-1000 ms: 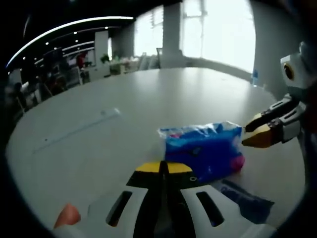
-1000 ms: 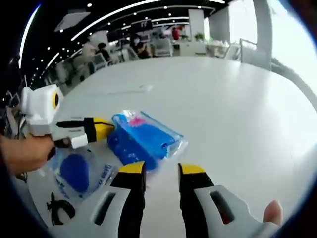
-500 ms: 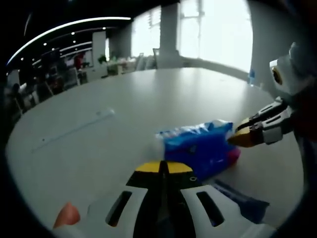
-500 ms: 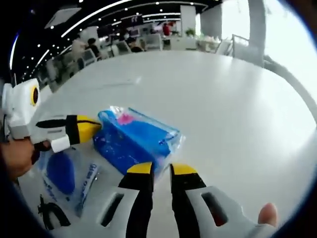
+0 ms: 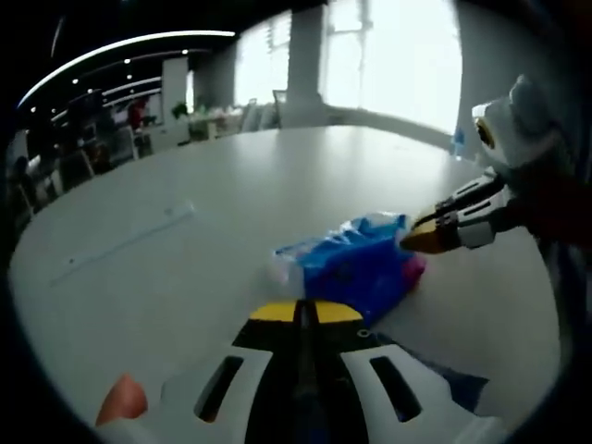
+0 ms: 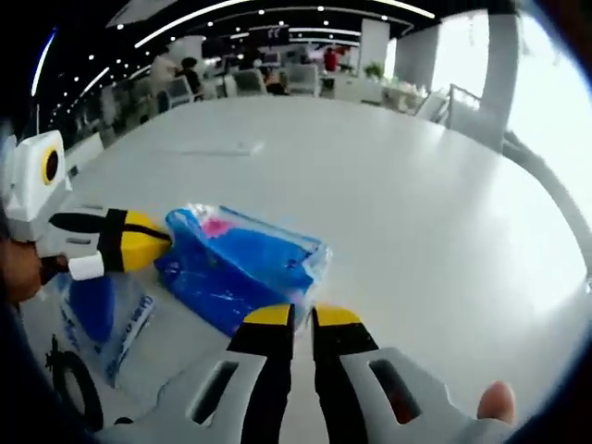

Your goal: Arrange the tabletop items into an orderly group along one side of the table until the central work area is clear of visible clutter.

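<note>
A blue plastic packet (image 5: 356,264) with a pink patch lies on the white round table (image 5: 231,203). My left gripper (image 5: 301,313) is shut, its yellow tips just short of the packet's near side. My right gripper (image 5: 424,239) comes in from the right and meets the packet's far end. In the right gripper view the packet (image 6: 236,264) lies just ahead of my right gripper (image 6: 301,316), whose jaws are pressed almost together at the packet's clear edge. The left gripper (image 6: 139,242) touches the packet's left end there.
A clear bag holding a dark blue item (image 6: 102,310) lies left of the packet, with a black cable (image 6: 65,393) near it. A thin flat strip (image 6: 208,148) rests farther out on the table. Chairs and people are beyond the far edge.
My right jaws have gone from open to nearly together while moving up to the packet's edge. The left gripper has stayed shut beside the packet.
</note>
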